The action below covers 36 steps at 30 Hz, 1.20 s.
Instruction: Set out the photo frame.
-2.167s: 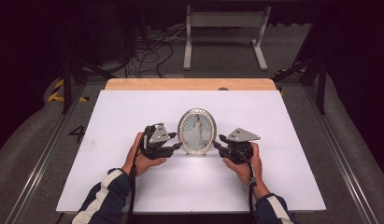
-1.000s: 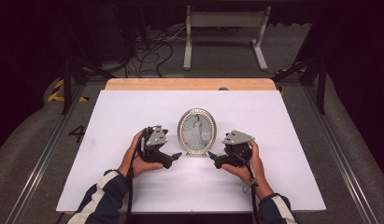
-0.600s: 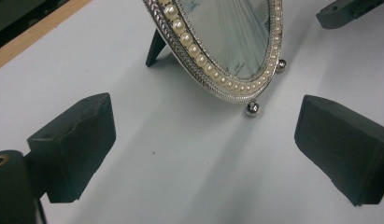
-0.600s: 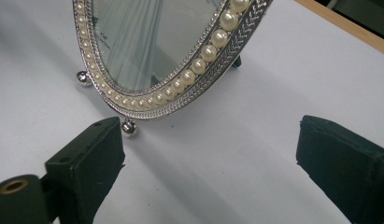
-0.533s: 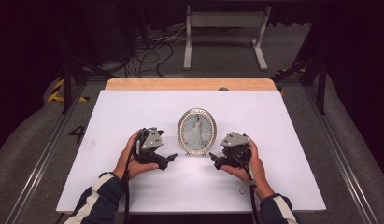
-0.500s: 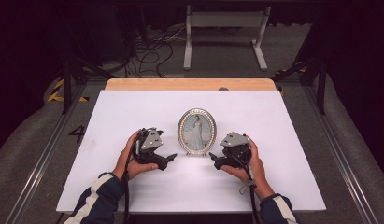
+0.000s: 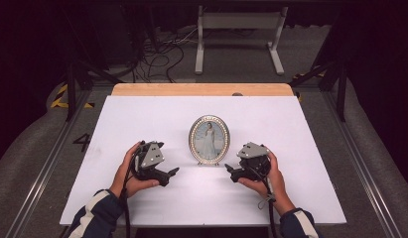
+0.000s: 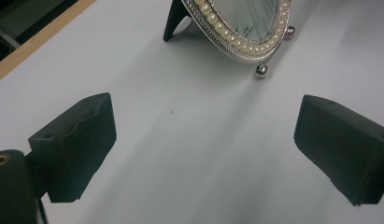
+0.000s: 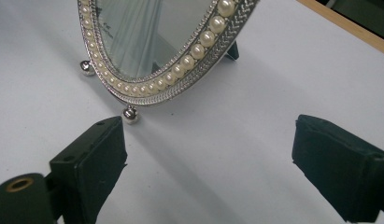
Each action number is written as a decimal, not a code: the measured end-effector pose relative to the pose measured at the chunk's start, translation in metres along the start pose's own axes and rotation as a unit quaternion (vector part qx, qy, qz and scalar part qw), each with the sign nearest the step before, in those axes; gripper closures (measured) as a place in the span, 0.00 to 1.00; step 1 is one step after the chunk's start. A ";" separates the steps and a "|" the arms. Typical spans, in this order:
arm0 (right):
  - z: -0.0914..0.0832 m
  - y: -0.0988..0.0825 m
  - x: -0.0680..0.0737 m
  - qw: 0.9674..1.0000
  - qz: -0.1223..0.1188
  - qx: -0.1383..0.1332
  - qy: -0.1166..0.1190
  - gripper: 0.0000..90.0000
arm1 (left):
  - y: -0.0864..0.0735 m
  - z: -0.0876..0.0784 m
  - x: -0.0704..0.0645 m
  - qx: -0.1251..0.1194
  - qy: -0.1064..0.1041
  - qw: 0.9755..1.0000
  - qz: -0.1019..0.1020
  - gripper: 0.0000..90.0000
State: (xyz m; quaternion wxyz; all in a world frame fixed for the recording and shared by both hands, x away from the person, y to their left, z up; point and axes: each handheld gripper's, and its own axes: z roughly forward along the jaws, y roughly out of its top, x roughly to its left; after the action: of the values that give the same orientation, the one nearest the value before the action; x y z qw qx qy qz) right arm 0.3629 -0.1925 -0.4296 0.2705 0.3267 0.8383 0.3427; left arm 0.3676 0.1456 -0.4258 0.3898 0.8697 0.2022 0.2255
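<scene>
Upright near the middle of the white bench (image 7: 142,114) stands an oval picture frame (image 7: 209,140), its rim set with a ring of pearl-like beads inside a silver braided border, holding a photo of a figure in a long pale dress. It rests on small silver ball feet at the front and a dark easel strut behind, which shows in the left gripper view as a black leg (image 8: 175,21) planted on the bench surface. The person's two hands flank the frame from below, one to each side, with nothing between them but bare white surface. The left gripper (image 7: 169,174) sits to the left of the frame and slightly nearer the person, its fingers spread wide with nothing between them; in its own view the black fingers (image 8: 75,144) stand well apart and the frame's lower rim and one ball foot (image 8: 261,69) lie ahead, clear of both pads. The right gripper (image 7: 230,172) sits just to the right of the frame's base, likewise with fingers wide apart and holding nothing; in the right gripper view one black finger (image 9: 91,161) lies just beside a silver ball foot (image 9: 130,114), though whether it touches cannot be told. A wooden strip (image 7: 201,89) edges the bench's far side.
</scene>
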 end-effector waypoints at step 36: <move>-0.033 -0.035 -0.016 0.999 -0.010 -0.004 -0.036 0.12 | -0.055 -0.046 0.003 0.023 0.036 0.999 -0.012 0.07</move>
State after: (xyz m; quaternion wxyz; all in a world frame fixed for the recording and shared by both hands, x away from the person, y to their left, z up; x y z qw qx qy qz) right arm 0.3380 -0.2361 -0.4315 0.3056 0.3291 0.8298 0.3313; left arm 0.3348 0.2076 -0.4398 0.3647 0.8673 0.2315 0.2474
